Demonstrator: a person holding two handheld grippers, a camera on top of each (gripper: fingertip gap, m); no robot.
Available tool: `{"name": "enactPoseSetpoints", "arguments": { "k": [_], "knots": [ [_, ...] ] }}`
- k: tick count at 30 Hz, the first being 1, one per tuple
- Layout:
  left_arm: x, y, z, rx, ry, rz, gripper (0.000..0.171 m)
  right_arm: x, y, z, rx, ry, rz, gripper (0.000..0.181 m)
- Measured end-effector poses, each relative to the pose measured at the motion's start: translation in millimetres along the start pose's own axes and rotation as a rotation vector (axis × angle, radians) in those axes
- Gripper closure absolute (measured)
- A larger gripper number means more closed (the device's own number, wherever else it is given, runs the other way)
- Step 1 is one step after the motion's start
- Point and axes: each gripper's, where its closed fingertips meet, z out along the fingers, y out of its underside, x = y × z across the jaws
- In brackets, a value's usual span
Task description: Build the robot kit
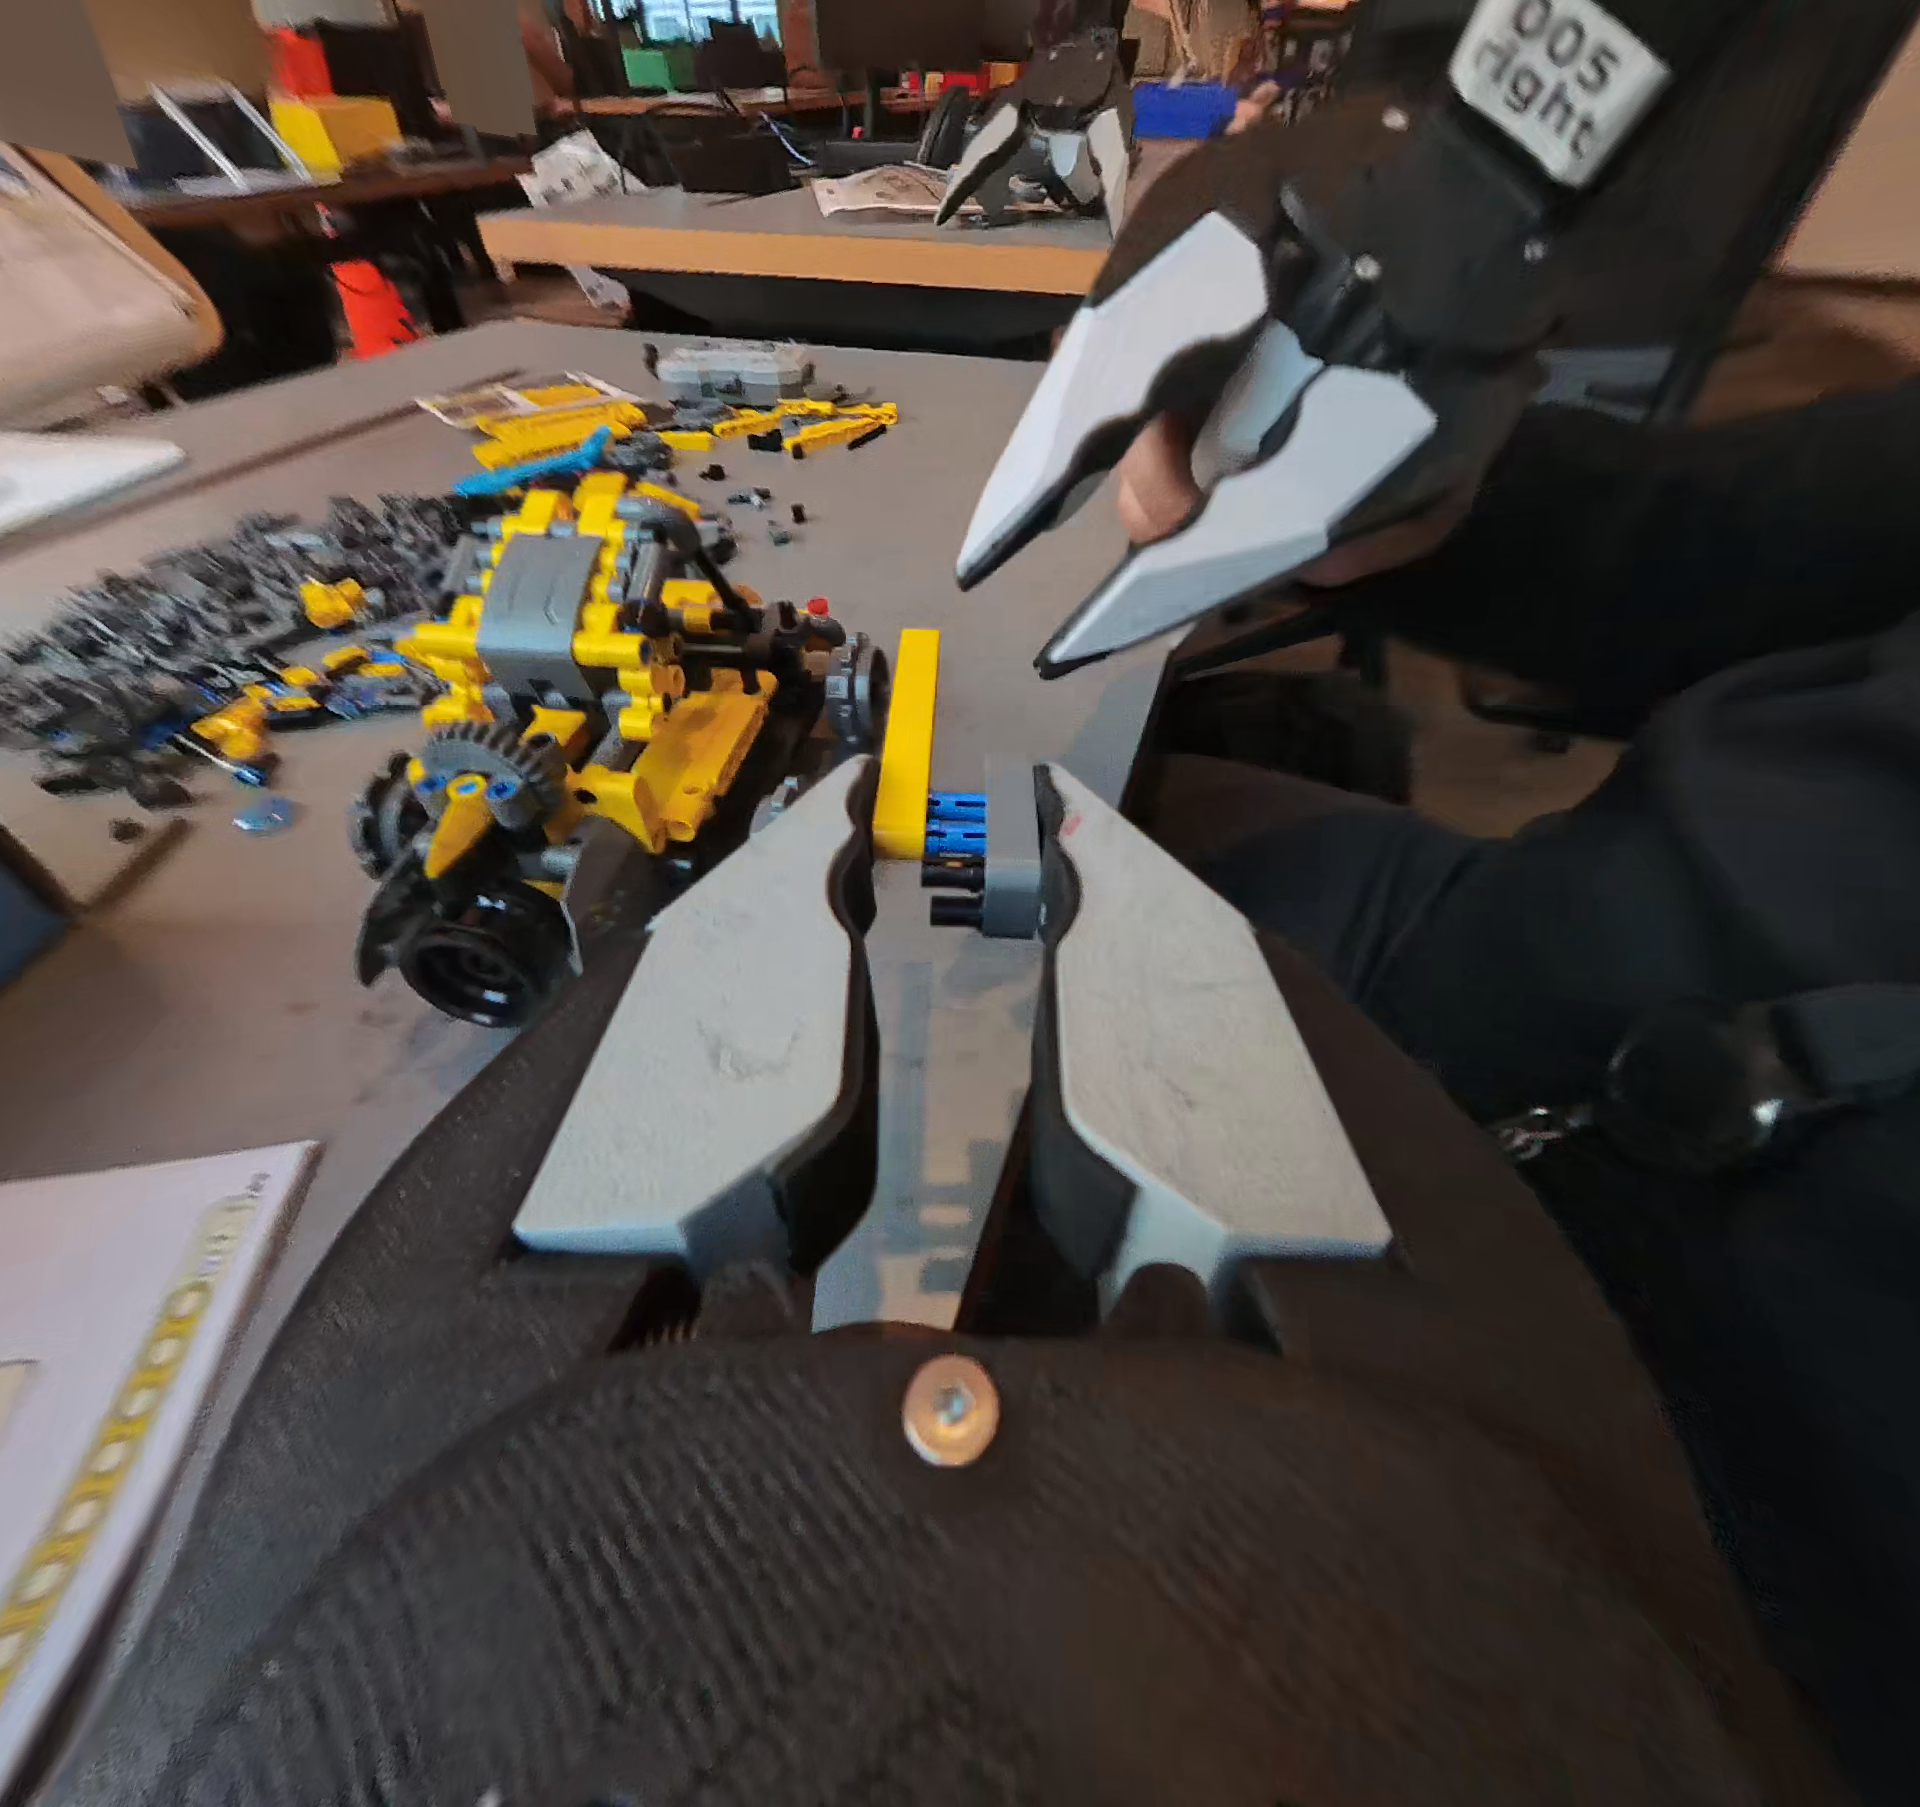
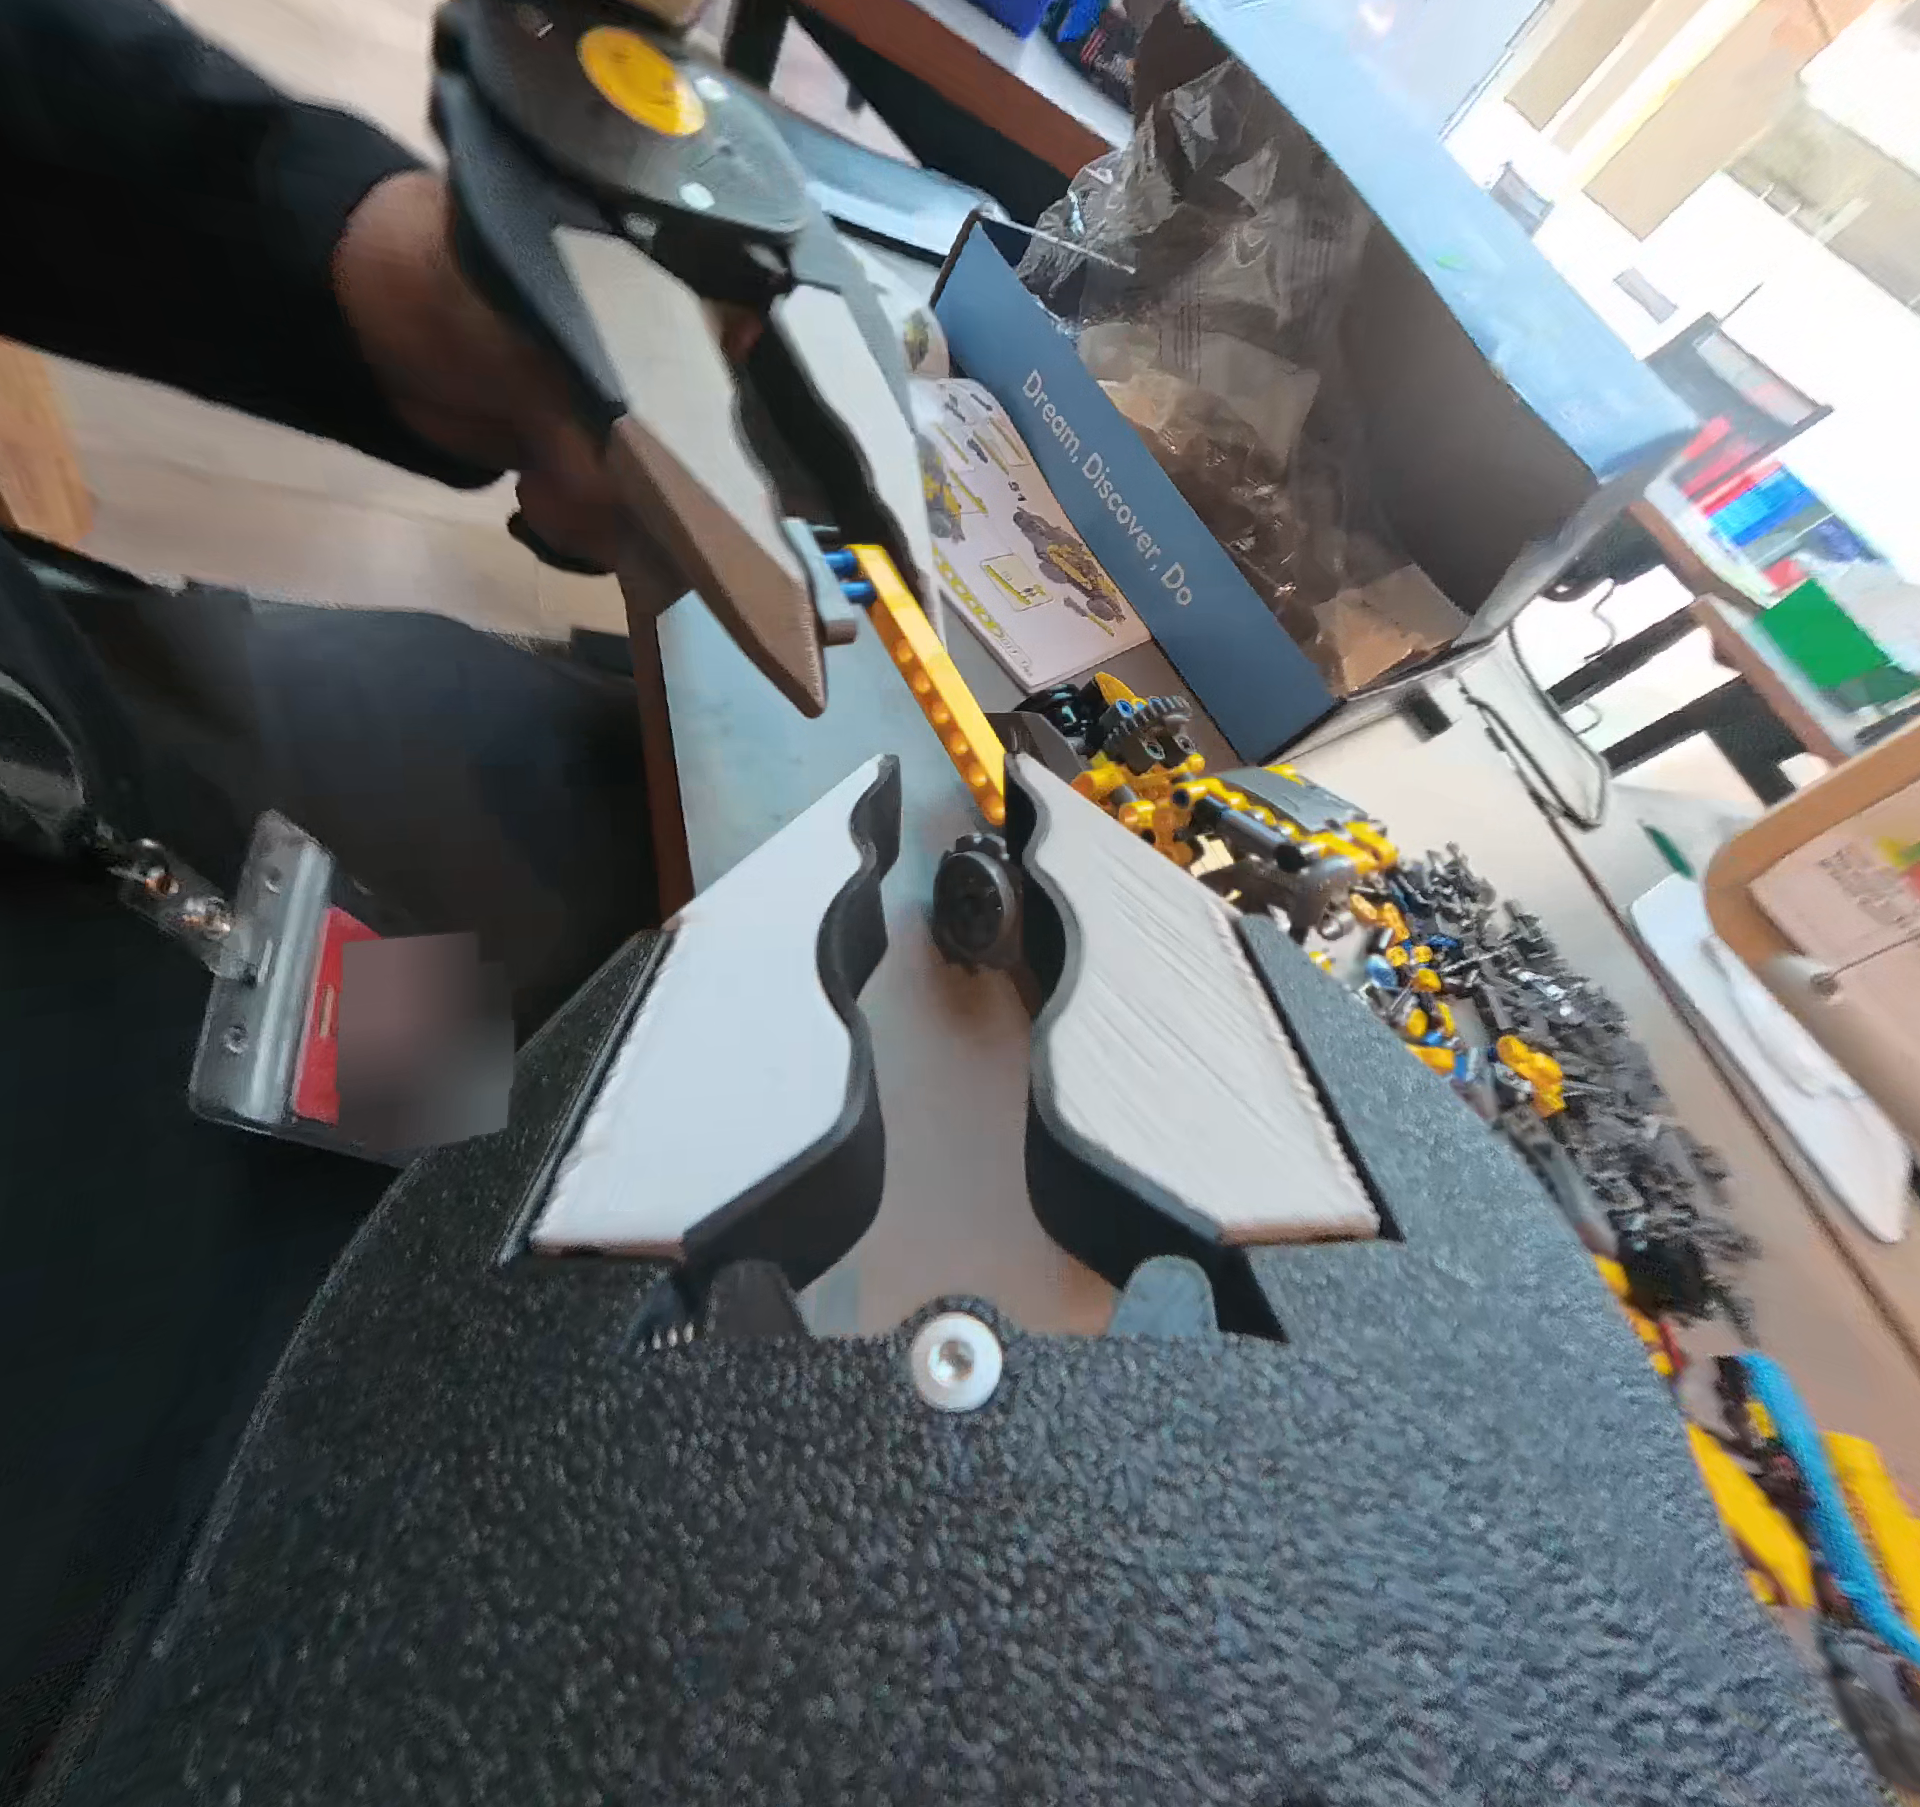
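Note:
My left gripper (image 1: 951, 801) is shut on a small brick assembly: a long yellow beam (image 1: 906, 729) joined by blue pins (image 1: 956, 817) to a grey piece (image 1: 1013, 858). It holds this just above the grey table (image 1: 935, 500), near the right edge. The same beam (image 2: 935, 687) shows in the right wrist view, sticking out of the left gripper (image 2: 862, 614). My right gripper (image 2: 951, 770) is open and empty, its tips close to the beam's free end. It also shows in the left wrist view (image 1: 1006, 619). A black round part (image 2: 971, 900) shows beyond its fingers.
A partly built yellow and black vehicle (image 1: 582, 718) stands left of the beam, and also shows in the right wrist view (image 2: 1226, 812). A heap of small dark loose parts (image 1: 187, 614) lies behind it. An instruction booklet (image 1: 125, 1342) and a blue box holding plastic bags (image 2: 1122, 531) are nearby. Both grippers' tips are close together, under 4 cm apart.

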Motion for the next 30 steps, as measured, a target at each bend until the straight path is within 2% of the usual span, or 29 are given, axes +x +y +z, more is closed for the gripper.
{"name": "enactPoseSetpoints", "arguments": {
  "k": [4, 6, 9, 12, 14, 18, 22, 23, 24, 30],
  "knots": [
    [5, 3, 0, -0.002, -0.038, 0.194, 0.145, 2, -1, -8, 0.031, -0.063, 0.113, 0.160],
    [11, 1, 0, 0.014, -0.024, 0.228, 0.145, 1, 0, -5, -0.001, -0.093, 0.130, 0.147],
    [14, -1, 1, 0.015, -0.032, 0.287, 0.145, -7, -12, -1, 0.010, -0.140, 0.105, 0.137],
    [23, -1, 2, 0.023, -0.014, 0.366, 0.145, -18, -19, 3, 0.006, -0.195, 0.055, 0.136],
    [26, 1, 3, 0.014, -0.005, 0.387, 0.146, -27, -8, 7, -0.065, -0.256, 0.009, 0.138],
    [36, 7, 5, -0.003, 0.056, 0.391, 0.145, -42, 5, 5, -0.125, -0.352, -0.075, 0.157],
    [38, 9, 5, -0.008, 0.075, 0.389, 0.145, -46, 12, 5, -0.176, -0.393, -0.074, 0.157],
    [41, 10, 5, -0.004, 0.090, 0.390, 0.145, -43, 12, 6, -0.176, -0.377, -0.086, 0.171],
    [40, 9, 5, -0.002, 0.081, 0.390, 0.145, -41, 12, 5, -0.169, -0.370, -0.092, 0.173],
    [38, 9, 3, 0.001, 0.070, 0.386, 0.145, -41, 14, 4, -0.164, -0.399, -0.029, 0.173]
  ]
}}
